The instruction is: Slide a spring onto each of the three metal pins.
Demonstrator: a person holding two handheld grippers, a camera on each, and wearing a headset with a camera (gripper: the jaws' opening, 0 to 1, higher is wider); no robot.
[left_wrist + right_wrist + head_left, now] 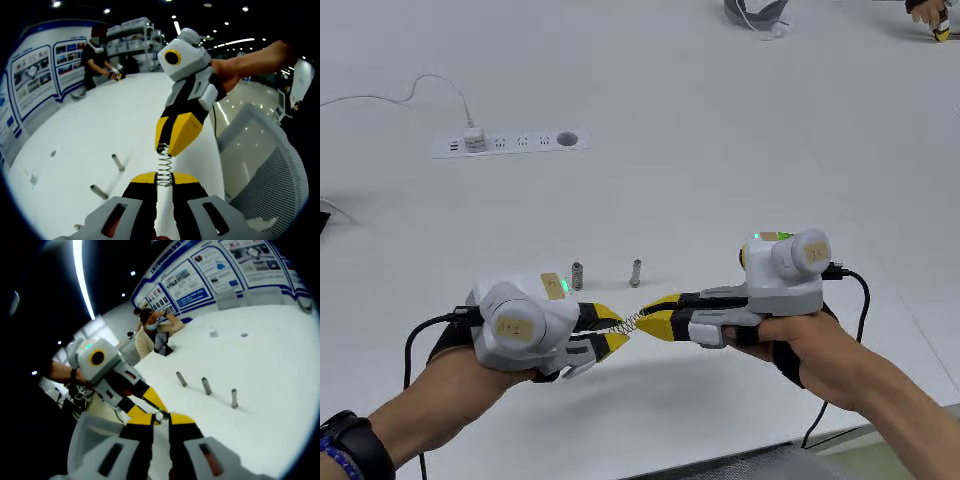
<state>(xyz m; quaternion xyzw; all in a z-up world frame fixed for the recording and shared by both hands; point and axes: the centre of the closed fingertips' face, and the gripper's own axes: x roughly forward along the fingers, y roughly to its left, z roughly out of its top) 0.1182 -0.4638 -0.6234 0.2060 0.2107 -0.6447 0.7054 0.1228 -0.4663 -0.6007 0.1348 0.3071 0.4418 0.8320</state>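
I have the spring (628, 322) in the air between both grippers: the left gripper (613, 327) has its jaws clamped on one end and the right gripper (646, 321) has its jaws clamped on the other. It looks light, thin and bendy, so I judge that a hold at an end is best; squeezed mid-coil it could bow or flick away. The pins (206, 385) stand upright just beyond, apart from one another on the surface (740, 150), which is bare around them. The near edge of the surface lies close under my hands.
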